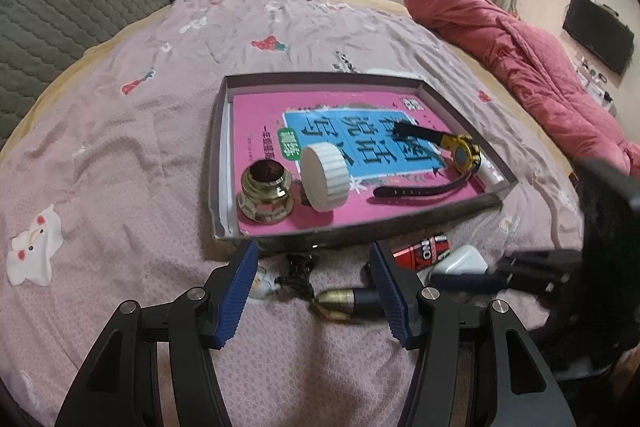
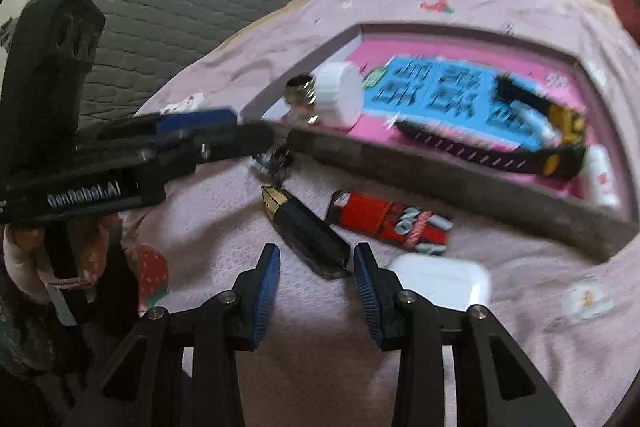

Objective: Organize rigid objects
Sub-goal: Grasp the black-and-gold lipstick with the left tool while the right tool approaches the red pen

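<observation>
Your left tongs (image 1: 314,291) and right tongs (image 2: 317,281) both gape wide, empty, flanking the black-and-gold tube (image 2: 308,231) on the bed (image 1: 120,131).

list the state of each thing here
left claw: open, empty
right claw: open, empty
tray: on bed, holding book
watch: in tray, unbuckled
white cap: in tray, on edge
brass fitting: in tray, upright
black pen: outside tray
</observation>
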Action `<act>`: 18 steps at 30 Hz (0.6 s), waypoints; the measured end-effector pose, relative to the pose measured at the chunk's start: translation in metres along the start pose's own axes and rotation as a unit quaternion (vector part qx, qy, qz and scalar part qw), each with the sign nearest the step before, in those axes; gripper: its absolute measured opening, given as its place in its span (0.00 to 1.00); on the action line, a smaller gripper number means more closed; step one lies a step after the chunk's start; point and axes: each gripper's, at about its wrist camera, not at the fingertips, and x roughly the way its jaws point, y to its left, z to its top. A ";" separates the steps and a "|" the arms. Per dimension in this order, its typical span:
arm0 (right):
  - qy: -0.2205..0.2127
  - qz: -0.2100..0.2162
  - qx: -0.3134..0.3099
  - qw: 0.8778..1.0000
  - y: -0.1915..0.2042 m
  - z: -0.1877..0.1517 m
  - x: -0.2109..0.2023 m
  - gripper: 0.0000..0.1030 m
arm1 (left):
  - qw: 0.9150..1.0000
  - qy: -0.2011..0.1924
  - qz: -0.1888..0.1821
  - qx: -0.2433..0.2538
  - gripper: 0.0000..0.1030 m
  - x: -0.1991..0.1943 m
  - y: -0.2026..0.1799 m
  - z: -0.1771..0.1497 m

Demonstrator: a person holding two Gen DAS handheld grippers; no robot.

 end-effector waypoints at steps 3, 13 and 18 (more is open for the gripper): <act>-0.018 -0.034 -0.002 0.999 -0.006 0.002 -0.009 0.38 | 1.000 0.013 0.001 0.012 0.58 0.002 -0.006 -0.006; -0.036 -0.087 -0.014 0.995 -0.013 0.005 -0.020 0.38 | 0.997 0.058 -0.024 -0.041 0.58 0.011 -0.025 -0.027; -0.038 -0.096 -0.010 0.995 -0.018 0.004 -0.023 0.38 | 0.991 0.067 -0.036 -0.111 0.58 0.014 -0.022 -0.032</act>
